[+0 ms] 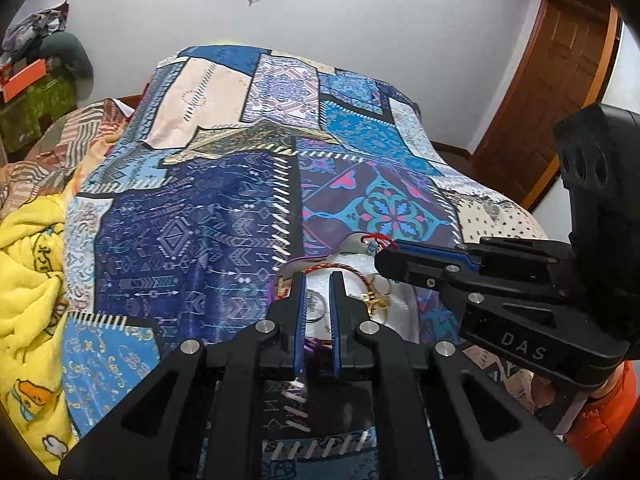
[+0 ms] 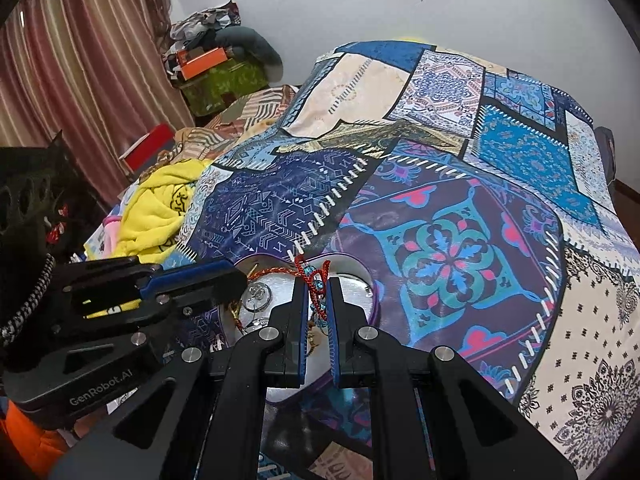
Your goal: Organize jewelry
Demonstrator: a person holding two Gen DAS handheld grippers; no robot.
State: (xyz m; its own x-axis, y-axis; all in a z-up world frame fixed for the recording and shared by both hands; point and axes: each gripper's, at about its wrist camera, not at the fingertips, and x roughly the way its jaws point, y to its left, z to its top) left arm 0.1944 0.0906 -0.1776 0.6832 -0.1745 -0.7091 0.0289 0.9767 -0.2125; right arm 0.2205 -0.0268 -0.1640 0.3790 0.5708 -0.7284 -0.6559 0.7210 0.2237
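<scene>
Two grippers, left (image 1: 318, 276) and right (image 2: 318, 280), over one tray (image 2: 356, 280).

Pretty even, soft indoor light, nothing dim. Heavy fisheye bend with black corners in both views. The shiny tray (image 2: 352, 280) blows out white with glare, the white wall (image 1: 360, 20) shows faint shadows, and everything looks slightly soft.
</scene>
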